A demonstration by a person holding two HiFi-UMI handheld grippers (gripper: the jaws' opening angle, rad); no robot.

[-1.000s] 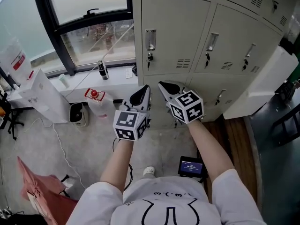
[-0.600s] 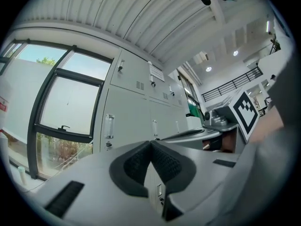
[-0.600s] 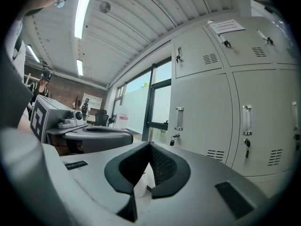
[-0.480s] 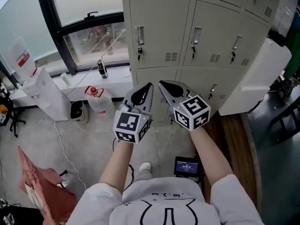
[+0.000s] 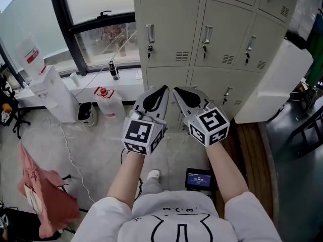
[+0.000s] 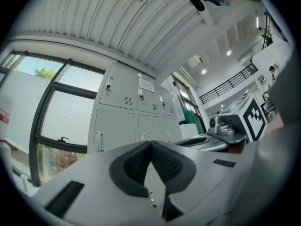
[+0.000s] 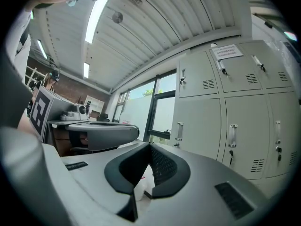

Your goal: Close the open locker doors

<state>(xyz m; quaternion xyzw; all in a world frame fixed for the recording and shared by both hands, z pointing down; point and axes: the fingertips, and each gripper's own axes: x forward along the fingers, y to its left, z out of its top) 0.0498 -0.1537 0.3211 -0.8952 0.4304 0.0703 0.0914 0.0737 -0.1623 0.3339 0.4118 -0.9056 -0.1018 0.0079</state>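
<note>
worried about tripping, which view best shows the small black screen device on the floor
The head view: the small black screen device lies clear on the floor. Both gripper views face the grey metal lockers and ribbed ceiling and show none of it.

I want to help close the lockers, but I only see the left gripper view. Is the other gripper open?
Observer: No. The right gripper is shut, with nothing between its jaws.
Operator: What's on the floor?
Observer: A small device with a lit screen lies near the person's shoe.
Operator: Anything else down there?
Observer: A jug with a red cap stands below the window.
</note>
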